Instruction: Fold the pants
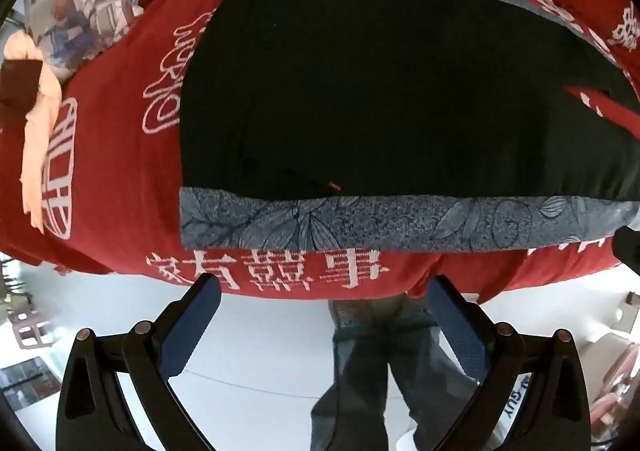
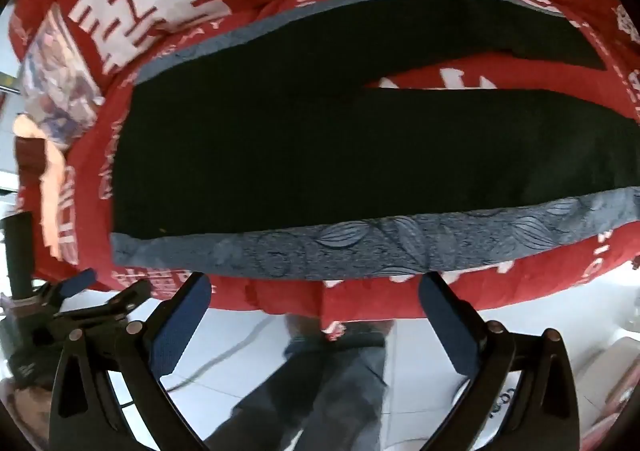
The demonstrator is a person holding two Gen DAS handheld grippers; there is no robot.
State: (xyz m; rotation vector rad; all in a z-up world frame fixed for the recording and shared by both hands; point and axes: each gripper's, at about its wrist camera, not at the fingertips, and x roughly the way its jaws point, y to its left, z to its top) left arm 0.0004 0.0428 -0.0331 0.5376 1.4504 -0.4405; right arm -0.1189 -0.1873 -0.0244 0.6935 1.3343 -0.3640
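The main risk is a pinch that takes too much or too little. The black pants with grey leaf-patterned side stripes (image 1: 360, 91) lie flat on a red bedcover printed with white characters (image 1: 120, 171), so jaws coming down at the near edge could catch the cover along with the stripe, and lifting would drag both. A shallow bite on one layer only would probably let the under layer sag and spoil the fold. The two legs also part in a narrow V toward the right side of the bed, seen from the right wrist, so a fold begun now might come out uneven.

The left gripper (image 1: 324, 299) stands fully spread and holds nothing, hovering over the bed's near edge. The right gripper (image 2: 316, 297) is equally wide and empty, beside it.

The pants stretch lengthwise along the near edge, smooth, one grey stripe nearest the grippers.
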